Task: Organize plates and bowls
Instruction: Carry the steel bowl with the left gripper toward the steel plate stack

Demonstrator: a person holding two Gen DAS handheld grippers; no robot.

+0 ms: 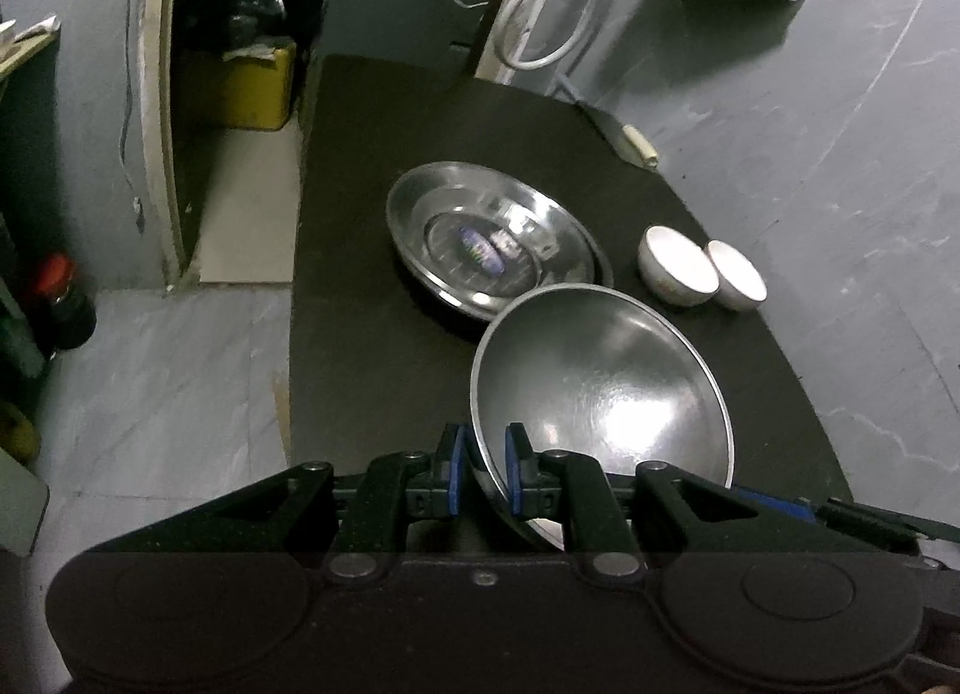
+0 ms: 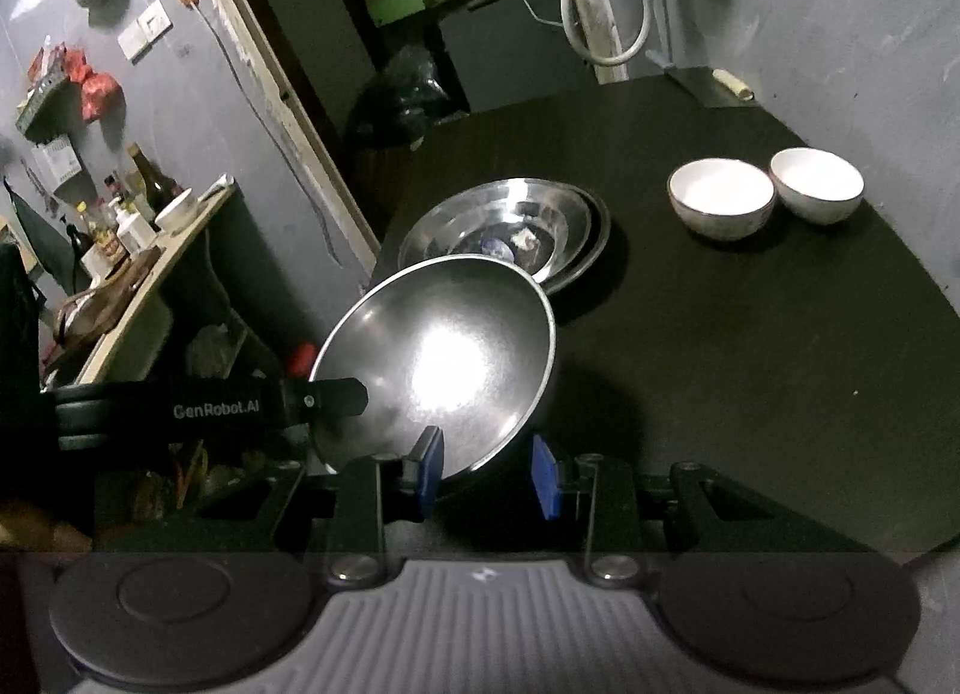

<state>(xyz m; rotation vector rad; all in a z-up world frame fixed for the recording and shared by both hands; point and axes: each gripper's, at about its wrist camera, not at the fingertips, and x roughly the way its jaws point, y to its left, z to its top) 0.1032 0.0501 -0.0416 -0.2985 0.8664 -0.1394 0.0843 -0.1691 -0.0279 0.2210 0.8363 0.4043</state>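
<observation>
A steel bowl [image 1: 606, 394] hangs tilted above the near part of the dark desk [image 1: 372, 298], held at its rim from two sides. The left gripper [image 1: 485, 457] has its blue pads on either side of the rim, jaws clenched on the metal. The right gripper [image 2: 487, 469] straddles the opposite edge, jaws set wider, and its left pad appears to touch the inside wall, though the outer pad's contact is hard to judge. Just beyond the held bowl, nested steel bowls [image 1: 492, 241] rest on the desk, a small sticker showing in the bottom of the upper one. To their right stand two white bowls [image 2: 765, 196] side by side, almost touching. A cleaver [image 1: 618, 133] lies at the far desk edge.
</observation>
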